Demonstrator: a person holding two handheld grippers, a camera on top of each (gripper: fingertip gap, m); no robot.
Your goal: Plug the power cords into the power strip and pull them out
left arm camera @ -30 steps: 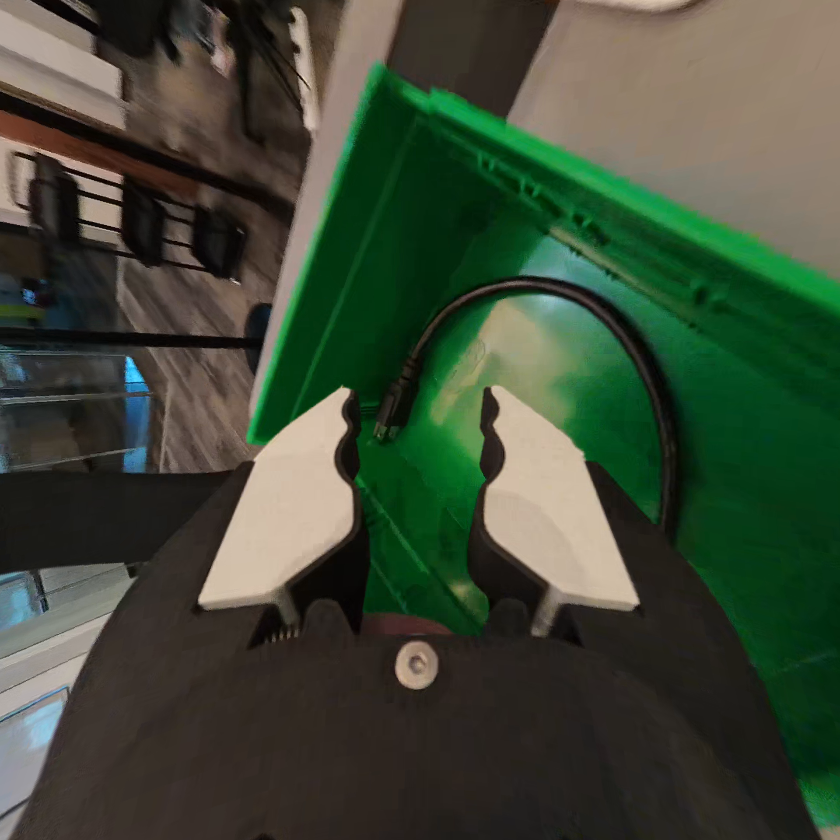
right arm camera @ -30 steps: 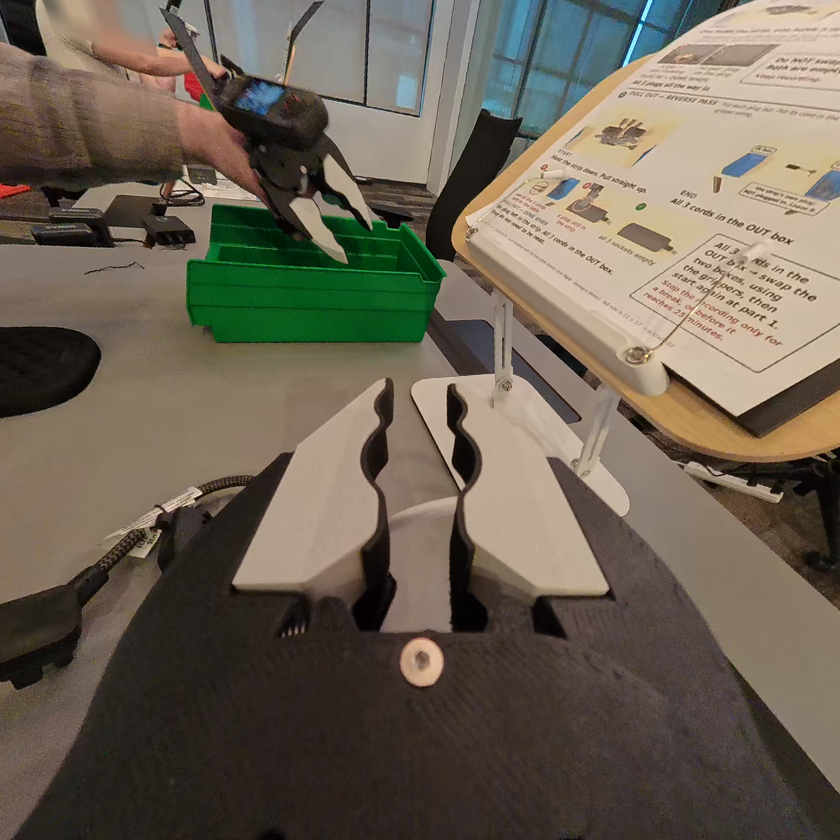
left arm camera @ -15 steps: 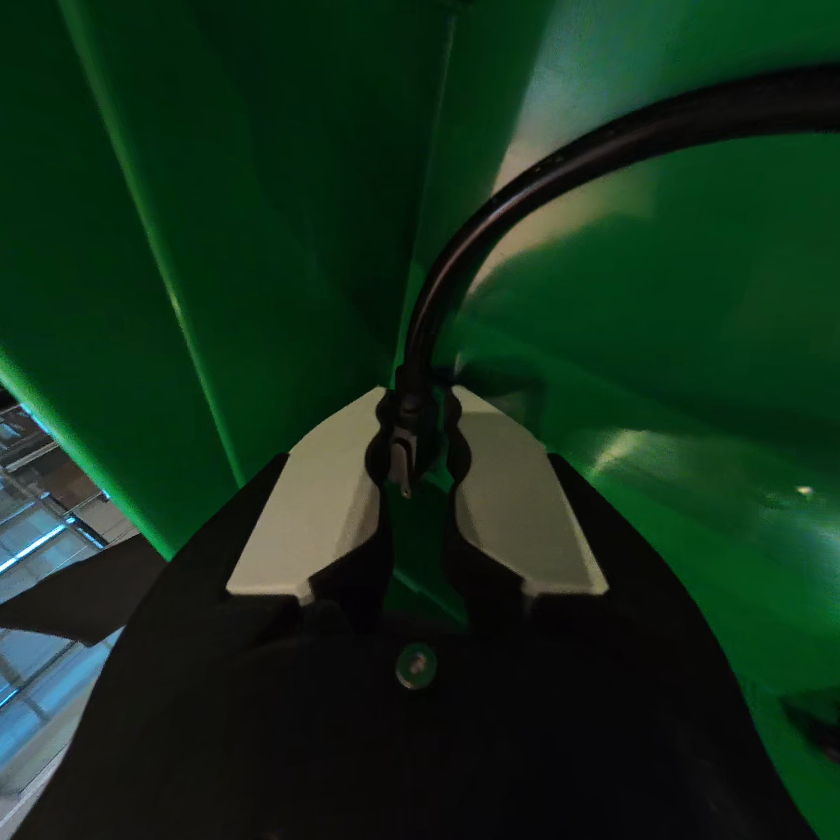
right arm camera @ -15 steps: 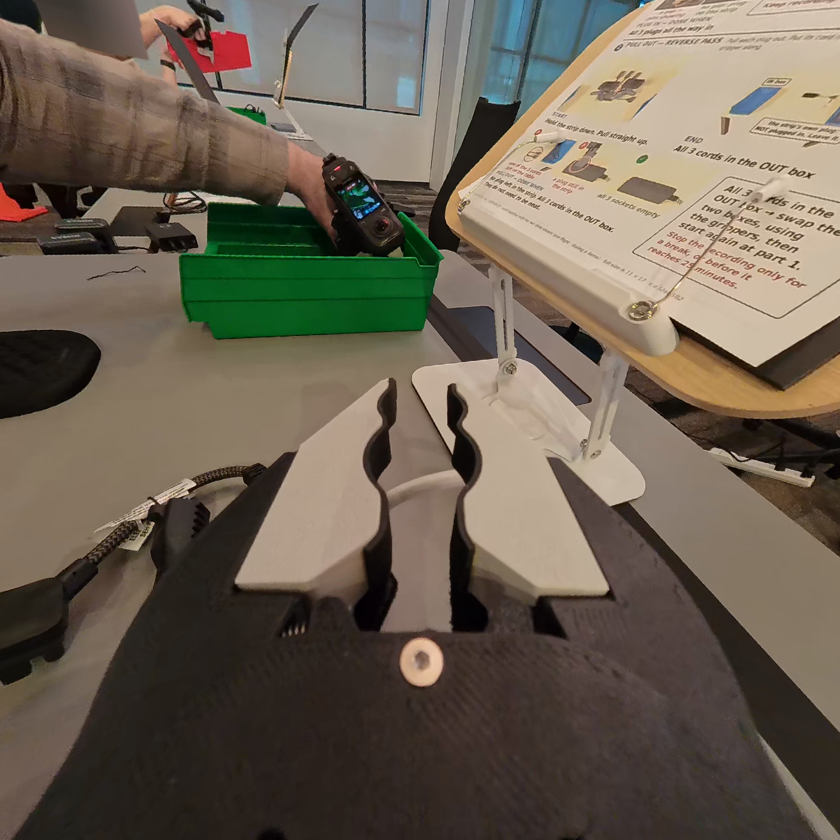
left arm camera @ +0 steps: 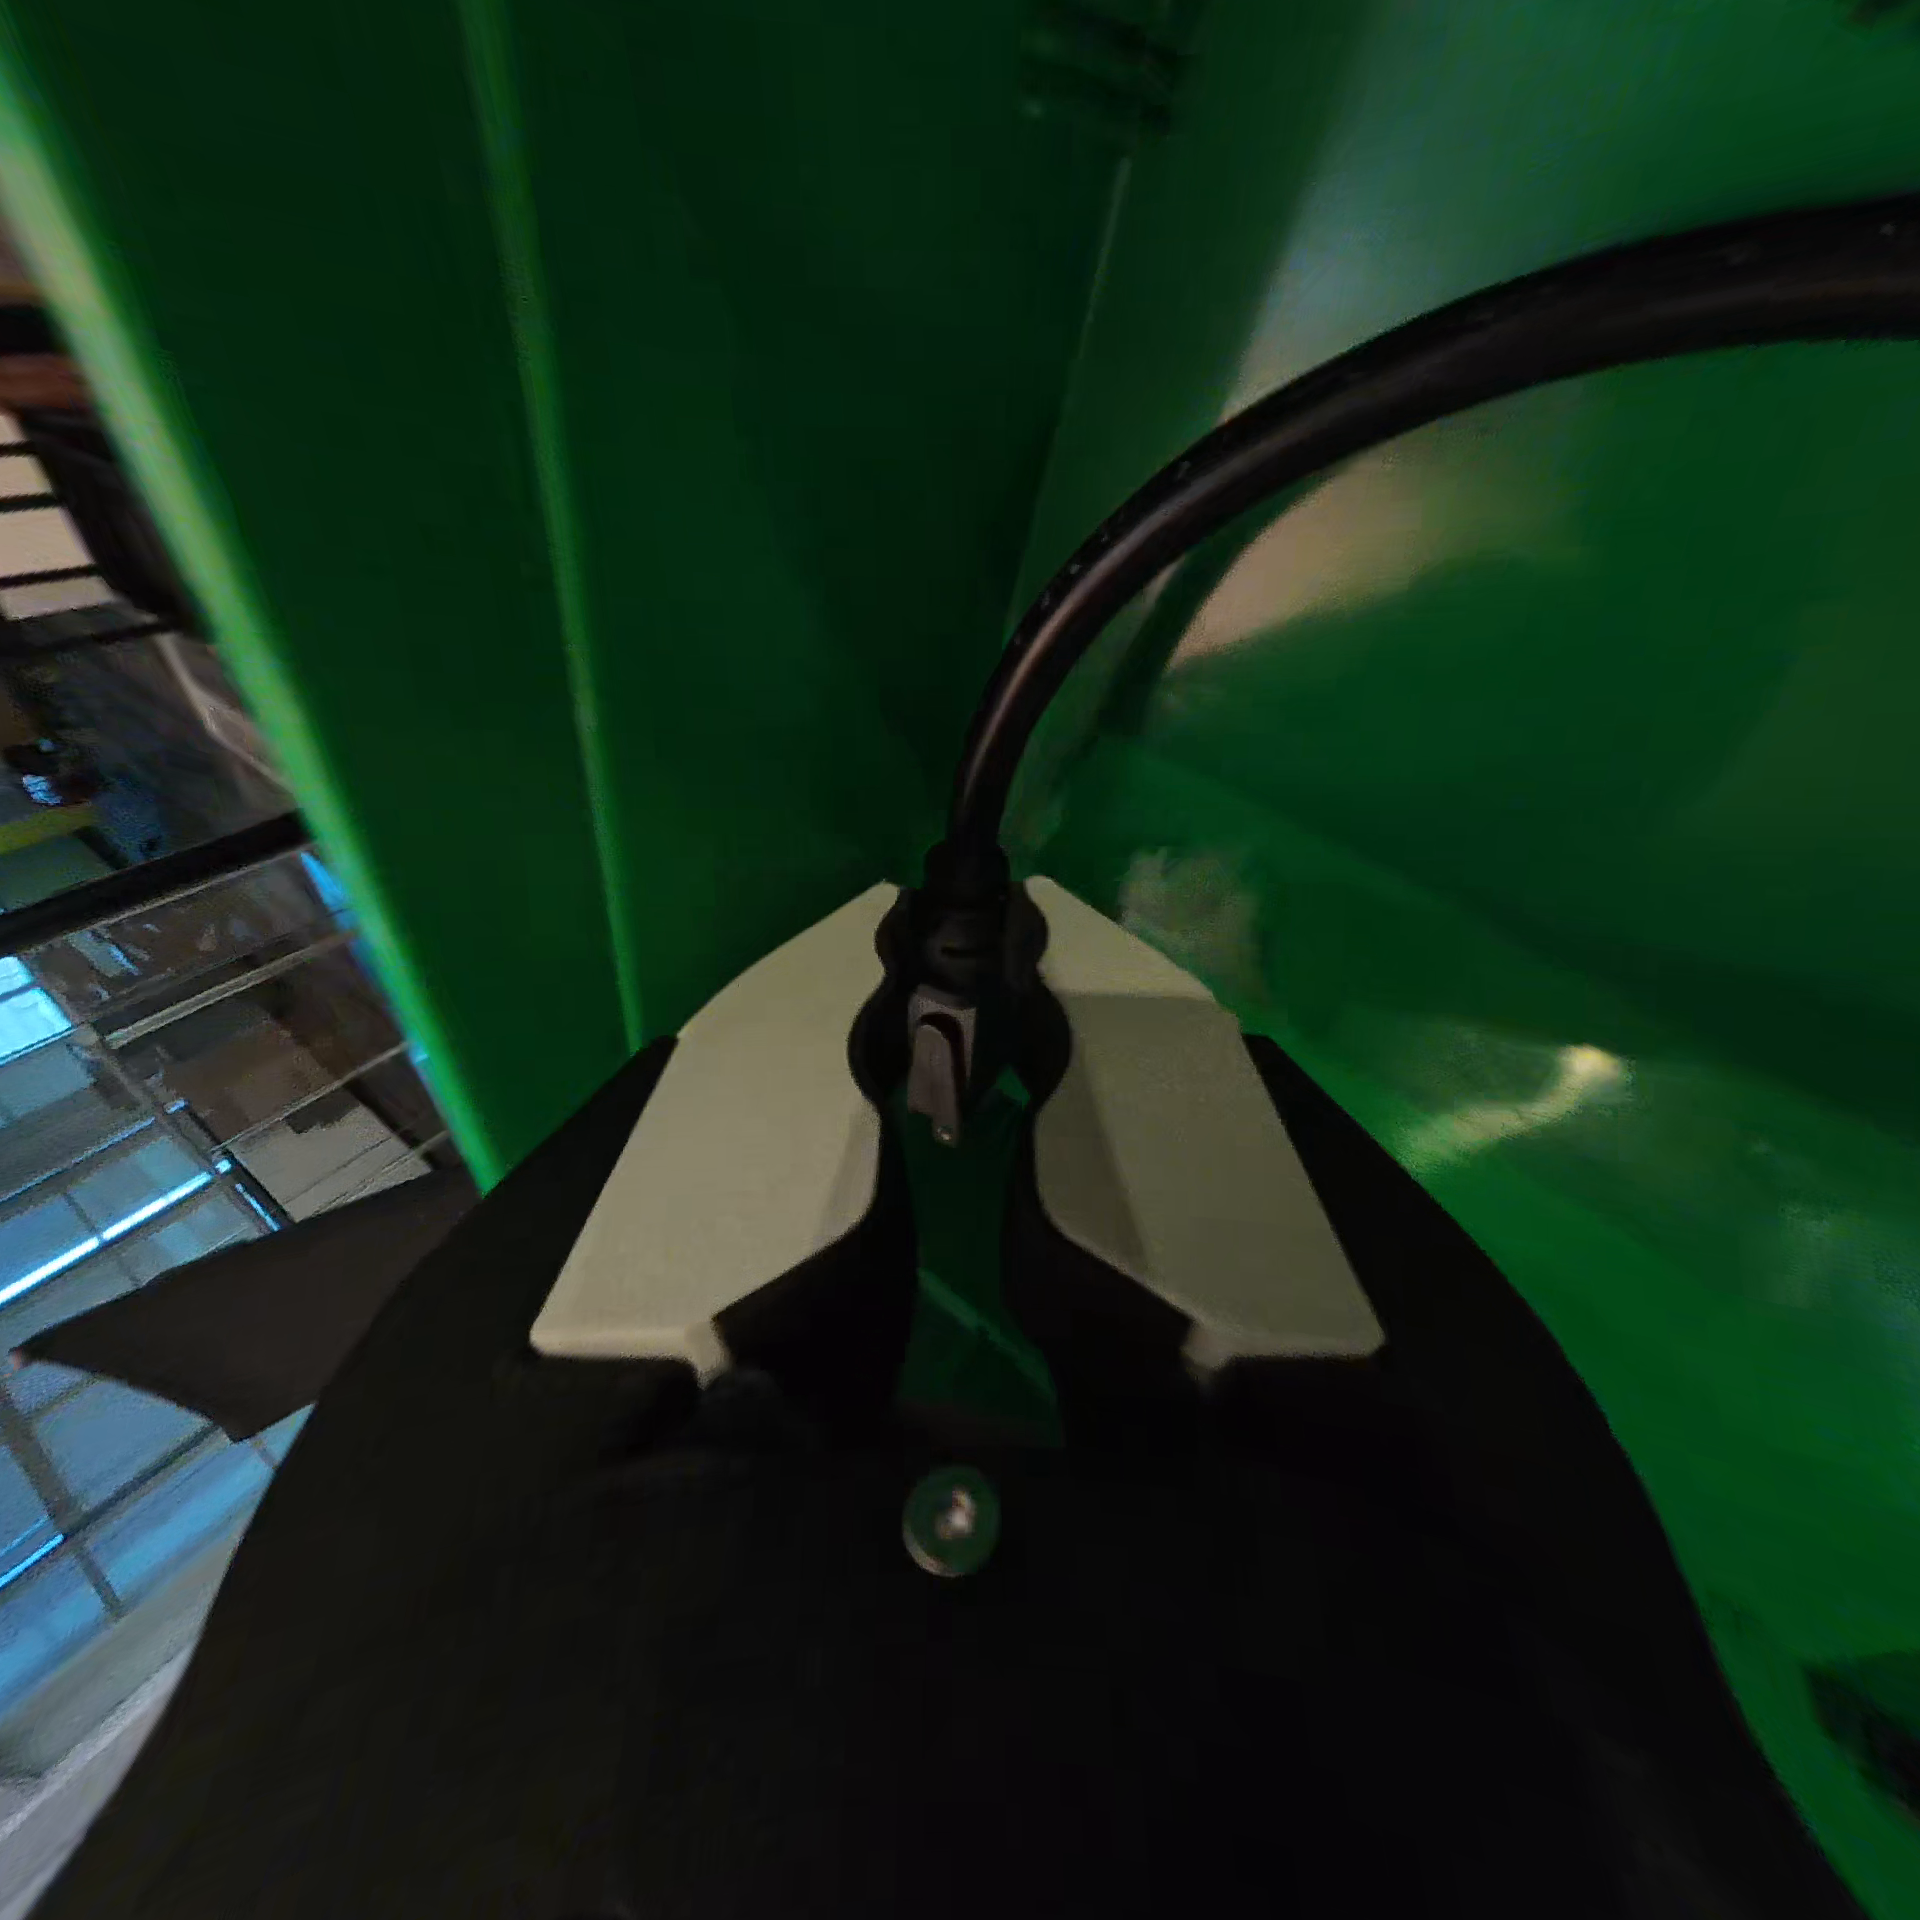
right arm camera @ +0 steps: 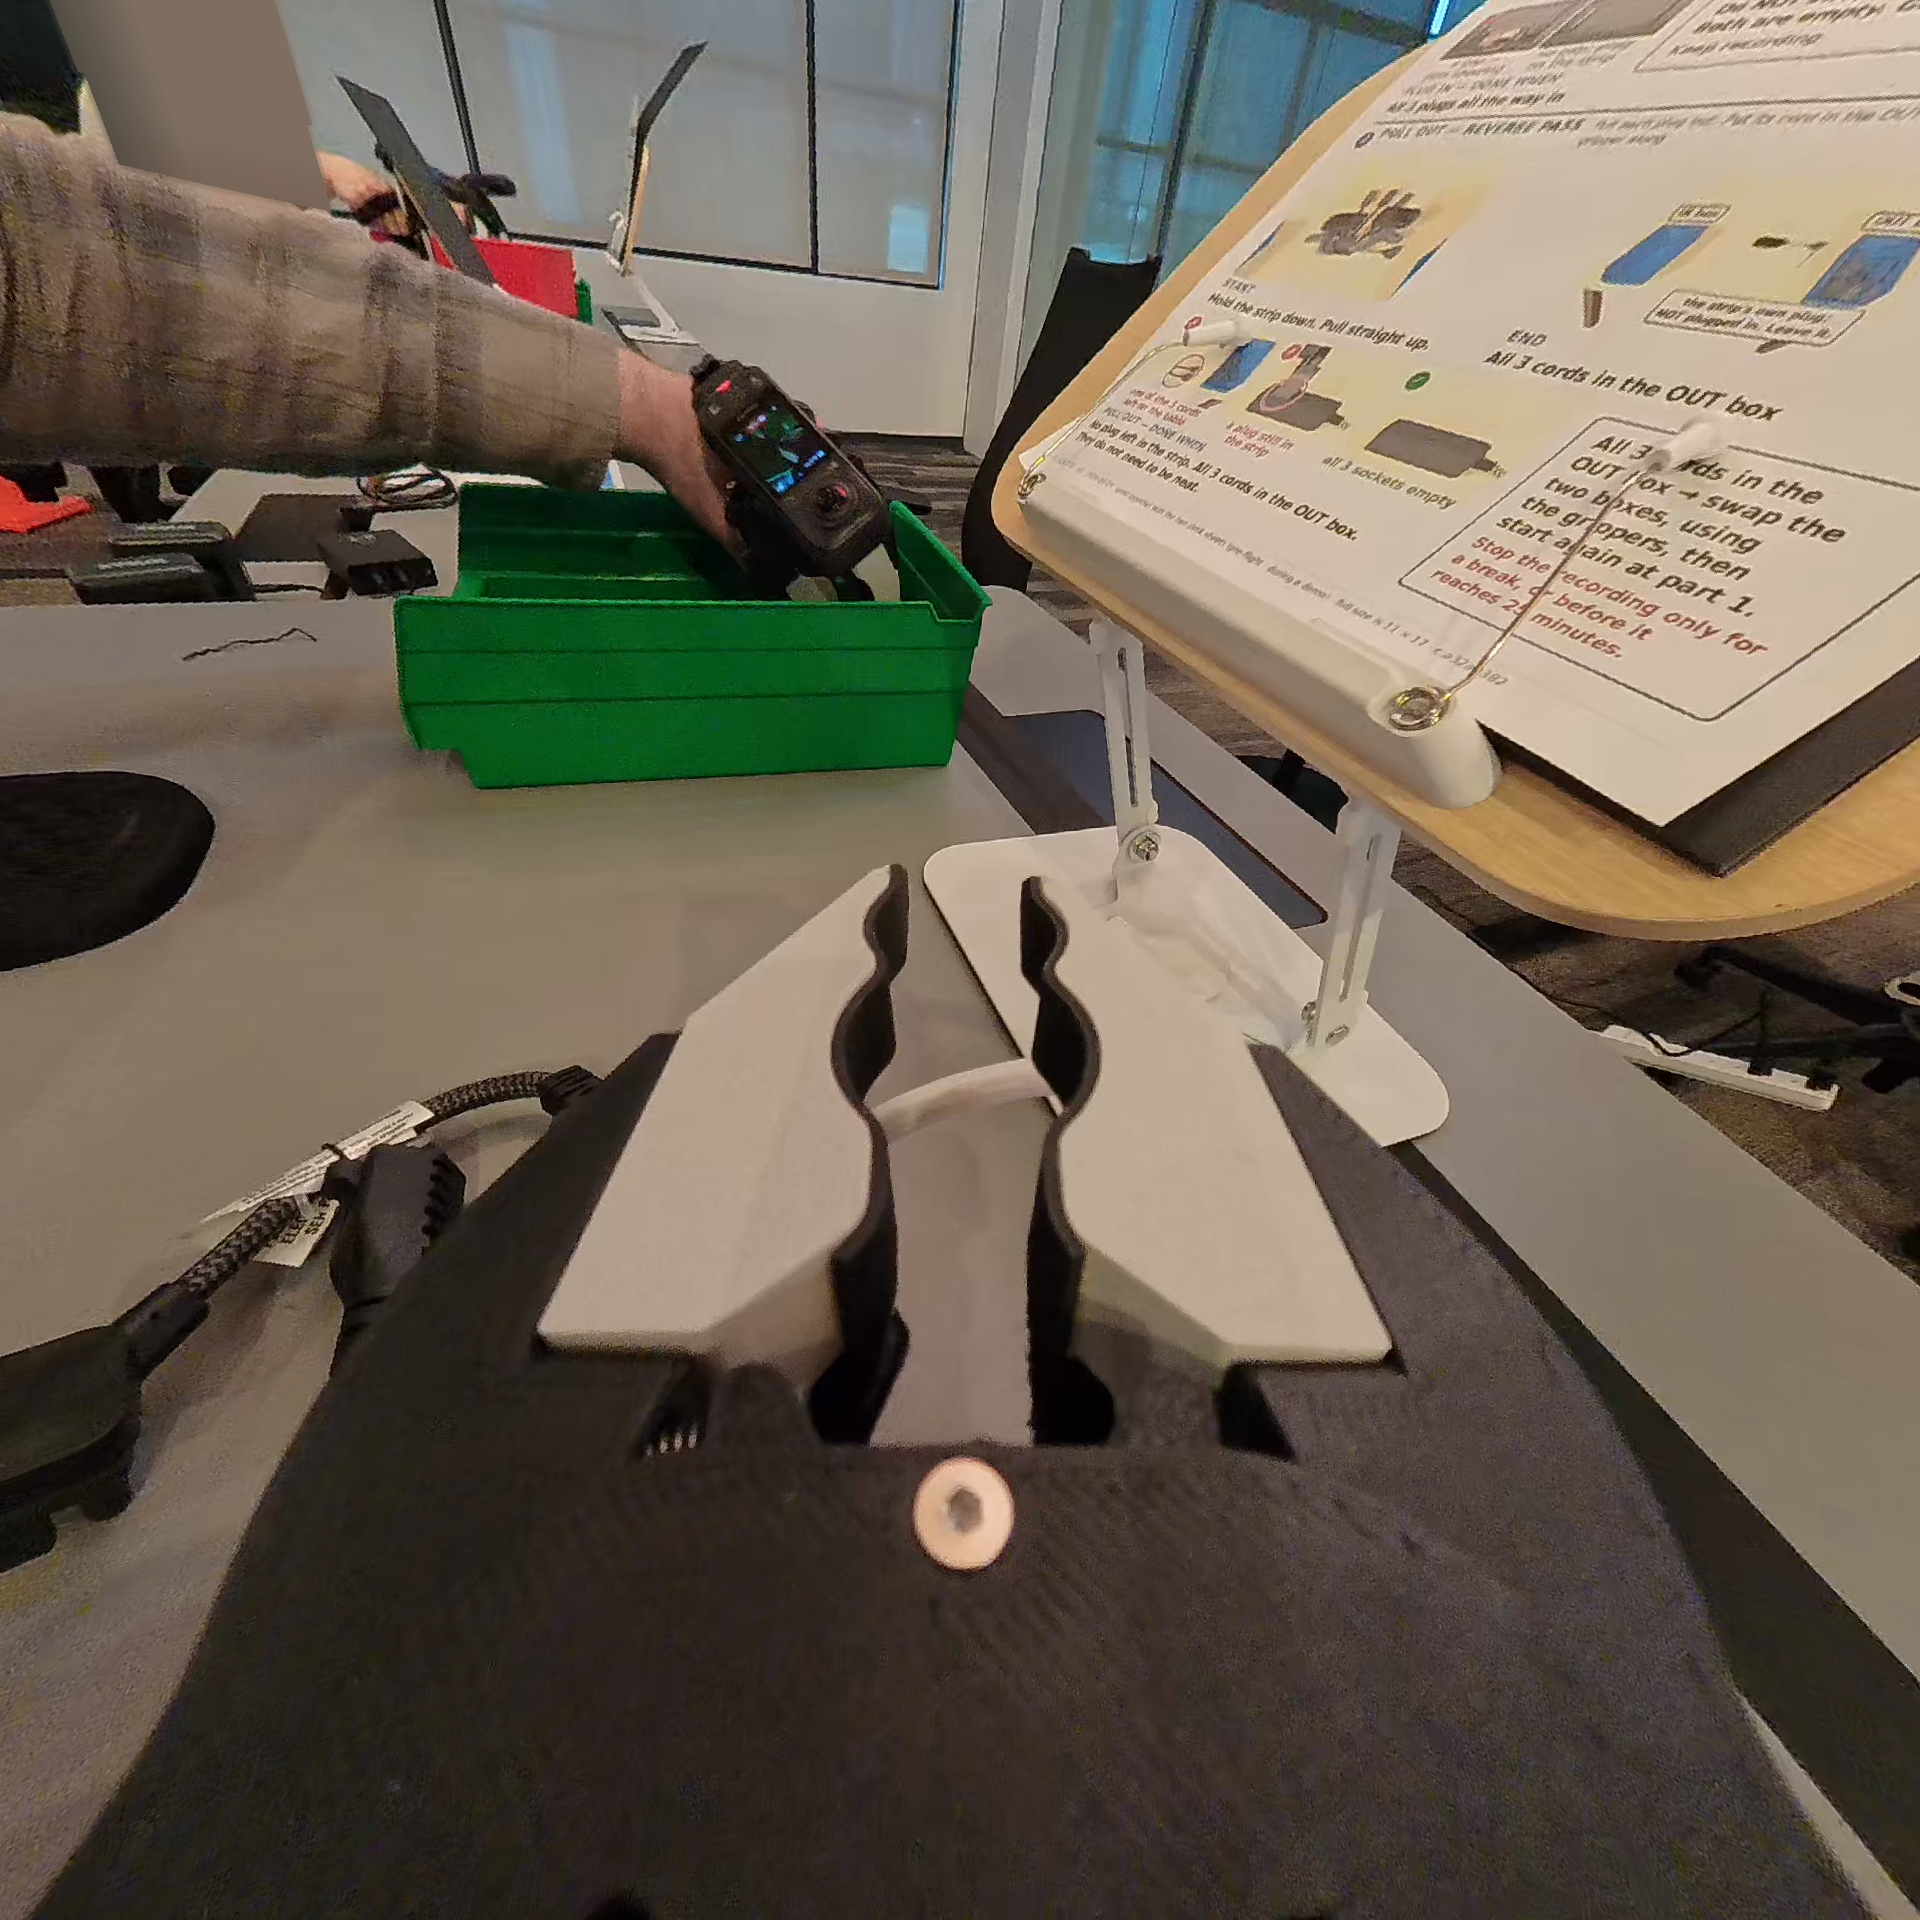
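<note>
In the left wrist view my left gripper (left arm camera: 961, 904) is deep inside the green bin (left arm camera: 1558, 935), shut on the black plug (left arm camera: 940, 1039) of a black power cord (left arm camera: 1351, 416) that arcs up and to the right. The right wrist view shows the same left gripper (right arm camera: 831, 582), held by a hand, with its fingers down in the green bin (right arm camera: 675, 675). My right gripper (right arm camera: 961, 894) sits low over the grey table (right arm camera: 468, 935), its jaws a narrow gap apart. A thin white cord (right arm camera: 956, 1096) runs across under them. No power strip is in view.
A black braided cord with a plug (right arm camera: 384, 1216) and a black block (right arm camera: 52, 1423) lie at my right gripper's left. A tilted board with an instruction sheet (right arm camera: 1455, 468) stands on a white base (right arm camera: 1195, 935) at the right. A black pad (right arm camera: 83, 862) lies far left. The grippers' ends are close to 45 cm from one another.
My left gripper dropped into the green bin and shut on the black plug, and still holds it. My right gripper stayed nearly still; more of the white cord shows between its fingers.
</note>
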